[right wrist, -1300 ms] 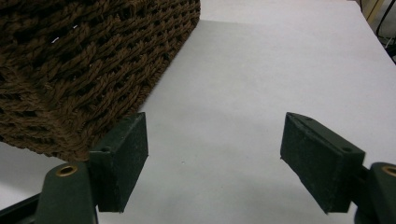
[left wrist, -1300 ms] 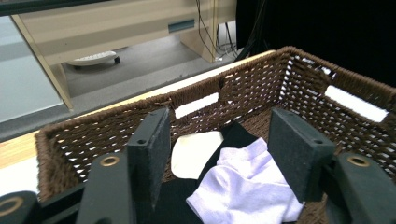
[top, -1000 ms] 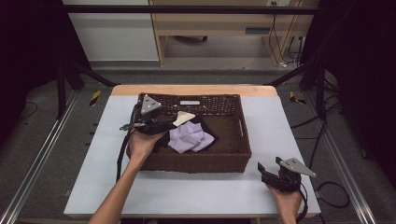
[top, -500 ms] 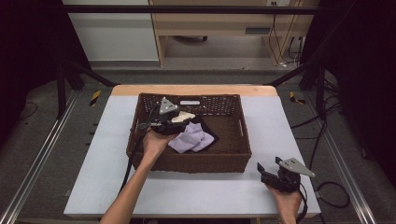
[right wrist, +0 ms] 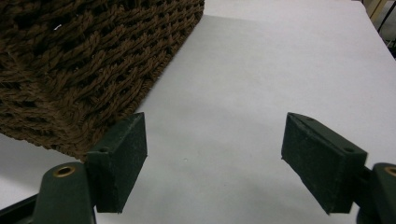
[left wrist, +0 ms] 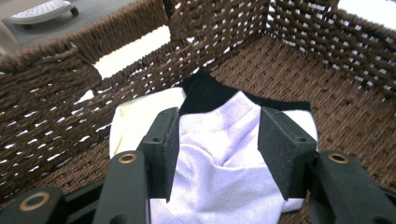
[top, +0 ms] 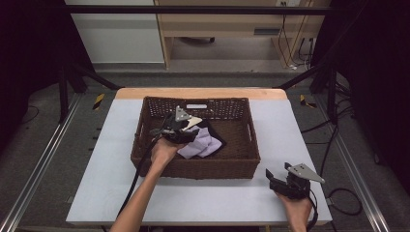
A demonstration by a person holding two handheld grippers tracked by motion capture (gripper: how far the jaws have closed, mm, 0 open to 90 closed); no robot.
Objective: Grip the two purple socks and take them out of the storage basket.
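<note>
Moved since the earlier frame: left gripper [top: 181, 126], from the basket's left rim inward and down over the pale lilac sock [top: 198, 143]; jaws lately narrowing, now half-wide, astride the sock, pads not seen pressing it. Unmoved: right gripper [top: 276, 176], parked on the white tabletop [top: 203, 198] near the basket's front right corner, jaws wide, nothing between.

Nearest, in the left gripper view: black foam-faced pads [left wrist: 166, 149]; fine-knit lilac sock with black cuff; beyond it, a cream flat piece [left wrist: 140, 116], smooth, against the wall. Farther: wicker basket [top: 145, 145], dark brown, rectangular, with a handle slot in the far wall.

In the right gripper view: coarse twisted-cord weave of the basket's outer corner, matte white surface.
</note>
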